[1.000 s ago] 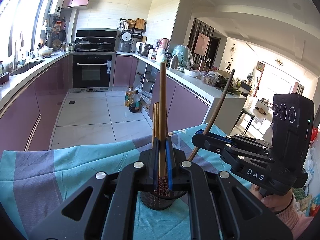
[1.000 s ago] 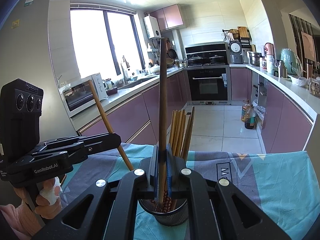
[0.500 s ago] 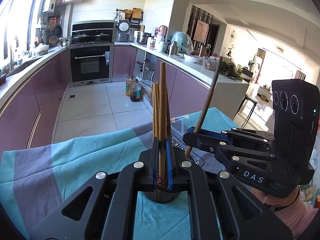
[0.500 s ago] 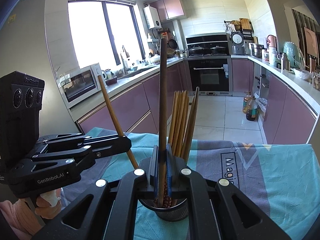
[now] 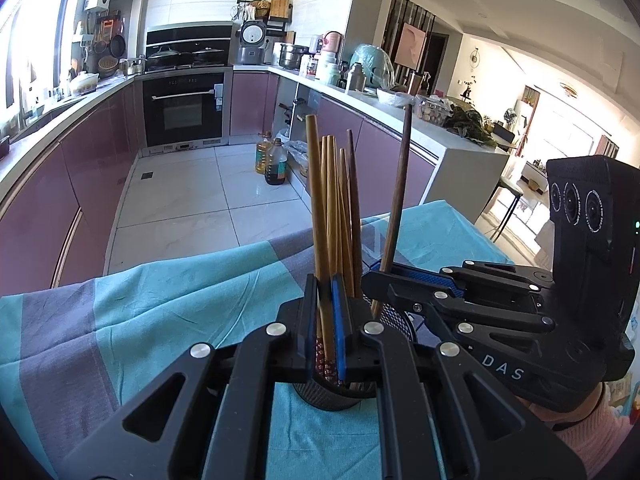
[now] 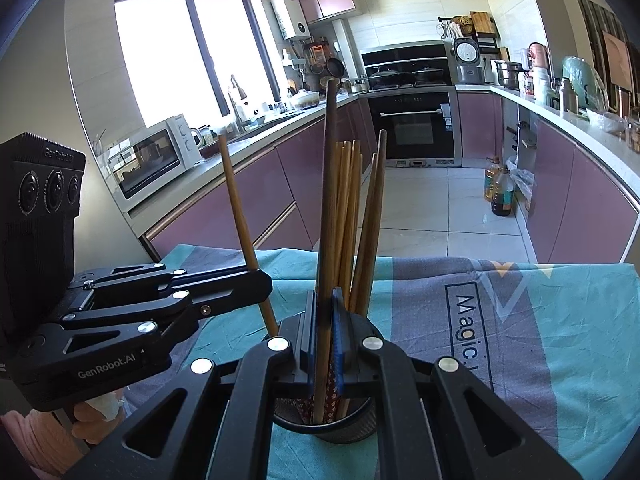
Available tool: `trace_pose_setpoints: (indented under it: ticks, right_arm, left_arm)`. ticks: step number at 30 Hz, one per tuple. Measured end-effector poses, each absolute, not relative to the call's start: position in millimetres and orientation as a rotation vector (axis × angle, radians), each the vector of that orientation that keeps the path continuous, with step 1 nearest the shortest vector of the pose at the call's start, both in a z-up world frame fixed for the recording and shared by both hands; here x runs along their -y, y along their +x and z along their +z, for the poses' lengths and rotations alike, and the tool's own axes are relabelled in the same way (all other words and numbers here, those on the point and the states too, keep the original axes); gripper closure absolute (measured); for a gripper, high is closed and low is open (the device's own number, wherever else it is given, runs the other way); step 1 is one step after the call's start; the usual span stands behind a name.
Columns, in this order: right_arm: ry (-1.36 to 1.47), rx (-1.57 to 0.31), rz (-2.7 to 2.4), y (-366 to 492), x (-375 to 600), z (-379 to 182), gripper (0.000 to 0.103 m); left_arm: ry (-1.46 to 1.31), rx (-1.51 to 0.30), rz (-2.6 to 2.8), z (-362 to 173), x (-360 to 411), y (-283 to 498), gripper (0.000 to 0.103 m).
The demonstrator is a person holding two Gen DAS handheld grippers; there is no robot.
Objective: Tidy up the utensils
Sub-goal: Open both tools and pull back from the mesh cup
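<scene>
A black mesh holder (image 5: 320, 398) (image 6: 360, 430) stands on the teal and grey cloth with several wooden chopsticks (image 5: 340, 216) (image 6: 348, 208) upright in it. My left gripper (image 5: 325, 292) is shut on a light wooden chopstick (image 5: 315, 200) whose lower end reaches into the holder's mouth. In the right wrist view, my right gripper (image 6: 325, 308) is shut on a dark chopstick (image 6: 327, 184), its patterned tip down inside the holder. Each view shows the other tool from the side: the right gripper (image 5: 378, 276) with its dark chopstick (image 5: 400, 184), and the left gripper (image 6: 262, 282) with its light chopstick (image 6: 240, 216).
The cloth (image 5: 160, 300) (image 6: 520, 320) covers the table, whose far edge drops to a tiled kitchen floor. Purple cabinets, an oven (image 5: 182, 108) and oil bottles (image 5: 272, 160) stand far behind. A hand in a pink sleeve (image 5: 588, 420) holds the right tool.
Both grippers have sunk toward the holder, carrying their chopsticks lower into it. The two tools have drawn closer together over the cup. Both stay shut.
</scene>
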State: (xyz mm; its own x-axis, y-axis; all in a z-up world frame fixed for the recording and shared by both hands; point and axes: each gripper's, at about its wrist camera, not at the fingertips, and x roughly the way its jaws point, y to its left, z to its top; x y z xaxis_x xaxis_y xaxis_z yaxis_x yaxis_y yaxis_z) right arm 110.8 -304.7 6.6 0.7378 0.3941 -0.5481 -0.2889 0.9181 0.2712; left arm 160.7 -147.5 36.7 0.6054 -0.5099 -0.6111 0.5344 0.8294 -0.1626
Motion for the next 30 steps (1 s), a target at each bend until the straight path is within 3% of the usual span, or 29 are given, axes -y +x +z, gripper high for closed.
trace_pose_setpoints:
  ticks: [11, 15, 17, 20, 23, 25, 28, 30]
  right_arm:
    - [0.192, -0.647, 0.367, 110, 309, -1, 0.095]
    - [0.191, -0.65, 0.369, 102, 311, -5, 0.09]
    - [0.18, -0.632, 0.362, 94, 310, -5, 0.071]
    - [0.161, -0.588, 0.328, 80, 310, -4, 0.053]
    - [0.144, -0.54, 0.305, 65, 309, -2, 0.035]
    - [0.12, -0.506, 0.282, 55, 307, -2, 0.024]
    - [0.089, -0.463, 0.251, 43, 302, -2, 0.009]
    - [0.069, -0.435, 0.231, 35, 299, -2, 0.007]
  left_arm:
    - [0.03, -0.75, -0.624, 10, 151, 175, 0.095]
    - [0.031, -0.712, -0.611, 8, 143, 168, 0.078]
    - [0.035, -0.676, -0.587, 9, 137, 162, 0.069]
    - [0.031, -0.619, -0.547, 11, 125, 149, 0.054]
    - [0.021, -0.552, -0.47, 12, 107, 136, 0.034]
    - [0.021, -0.514, -0.428, 14, 99, 126, 0.013]
    - [0.016, -0.447, -0.366, 16, 81, 107, 0.006]
    - [0.007, -0.417, -0.328, 18, 72, 98, 0.006]
